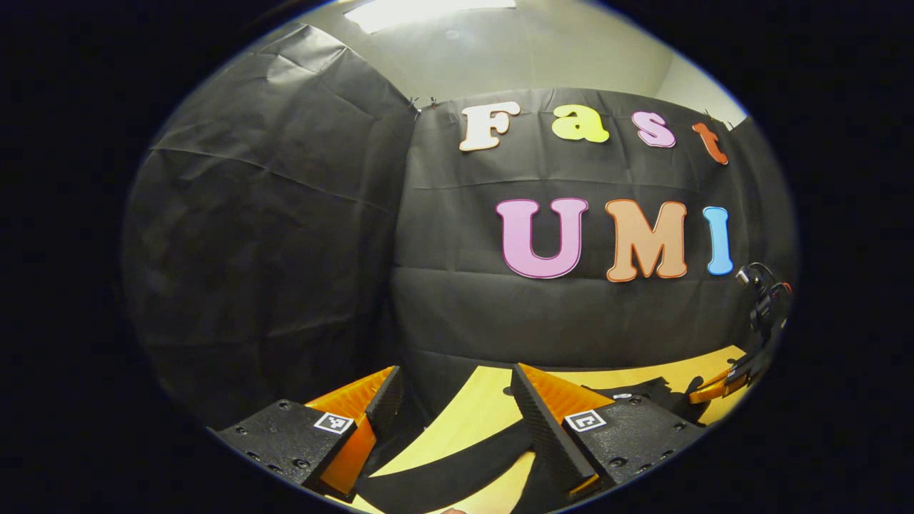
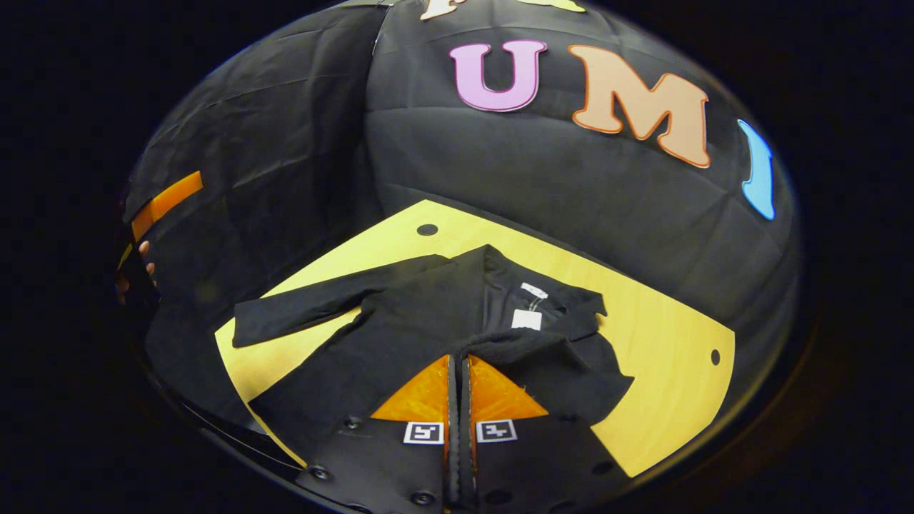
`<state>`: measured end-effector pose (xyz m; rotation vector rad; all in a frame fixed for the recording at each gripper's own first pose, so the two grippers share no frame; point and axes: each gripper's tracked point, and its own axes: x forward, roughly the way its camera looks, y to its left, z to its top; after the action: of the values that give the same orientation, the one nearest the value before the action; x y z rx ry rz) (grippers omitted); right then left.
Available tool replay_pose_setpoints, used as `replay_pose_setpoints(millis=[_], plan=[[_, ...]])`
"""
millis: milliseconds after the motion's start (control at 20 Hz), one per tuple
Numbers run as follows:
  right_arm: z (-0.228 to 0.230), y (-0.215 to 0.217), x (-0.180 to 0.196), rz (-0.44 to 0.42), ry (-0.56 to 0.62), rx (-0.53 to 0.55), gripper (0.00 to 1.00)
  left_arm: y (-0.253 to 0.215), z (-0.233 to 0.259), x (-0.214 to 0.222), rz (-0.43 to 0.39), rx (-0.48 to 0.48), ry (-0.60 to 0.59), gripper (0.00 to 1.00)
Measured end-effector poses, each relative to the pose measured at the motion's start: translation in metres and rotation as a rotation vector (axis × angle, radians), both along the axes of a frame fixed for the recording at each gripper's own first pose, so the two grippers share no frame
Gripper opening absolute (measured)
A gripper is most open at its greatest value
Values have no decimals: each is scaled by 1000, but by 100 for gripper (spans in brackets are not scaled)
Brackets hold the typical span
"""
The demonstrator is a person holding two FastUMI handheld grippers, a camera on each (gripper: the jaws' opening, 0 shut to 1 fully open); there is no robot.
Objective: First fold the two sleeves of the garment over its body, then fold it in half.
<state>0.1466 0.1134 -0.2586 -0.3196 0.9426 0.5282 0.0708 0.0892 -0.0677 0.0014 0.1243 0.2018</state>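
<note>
Right gripper view: right tool (image 2: 460, 357) clamped on garment (image 2: 400, 321) sleeve — left tool (image 1: 457, 389) wide open, empty.

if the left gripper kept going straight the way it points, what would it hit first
Probably the black cloth wall behind the table: the left gripper is open and aims above the yellow tabletop, though depth is hard to judge.
</note>
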Motion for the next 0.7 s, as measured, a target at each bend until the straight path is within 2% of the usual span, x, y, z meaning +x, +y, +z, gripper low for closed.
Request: replay_pose_setpoints(millis=[50,350,450,600,650,700], plan=[[-8,7,3,5,14,-8,0,7,-2,-1,6,-1,4,91],[-41,47,15,44,62,-44,2,41,-16,-4,33,-2,34,94],[-49,59,21,55,72,-45,0,47,-20,-5,40,5,42,93],[-55,70,31,66,59,-69,2,54,-23,-5,48,0,52,94],[-51,77,33,70,55,-38,0,55,-23,-5,50,-2,55,94],[-47,86,33,65,47,19,9,55,-26,-5,52,-3,56,94]])
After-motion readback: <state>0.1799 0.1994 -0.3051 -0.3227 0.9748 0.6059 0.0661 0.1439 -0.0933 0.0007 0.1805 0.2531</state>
